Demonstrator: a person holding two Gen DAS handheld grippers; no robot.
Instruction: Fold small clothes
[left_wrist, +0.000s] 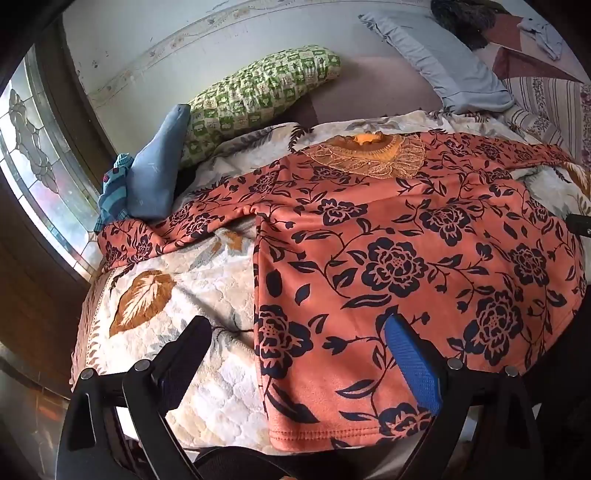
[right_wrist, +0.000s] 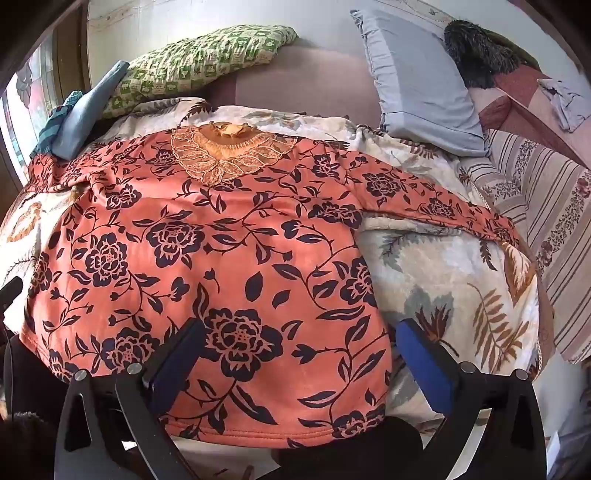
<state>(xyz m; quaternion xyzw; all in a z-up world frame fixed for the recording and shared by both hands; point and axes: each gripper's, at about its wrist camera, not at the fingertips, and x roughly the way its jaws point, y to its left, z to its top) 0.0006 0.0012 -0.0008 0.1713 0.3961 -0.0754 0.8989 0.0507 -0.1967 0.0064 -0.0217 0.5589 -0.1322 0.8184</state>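
Observation:
An orange top with a dark flower print lies spread flat on a quilted leaf-print blanket, collar toward the far side and both sleeves stretched out. My left gripper hovers open over the top's lower left corner, one finger above the blanket, the blue-padded one above the fabric. My right gripper stands open over the lower right corner, straddling the side seam. Neither holds anything.
A green checked pillow and a grey-blue pillow lie at the head of the bed. Folded blue clothes sit by the left sleeve. A striped cover lies to the right, a window on the left.

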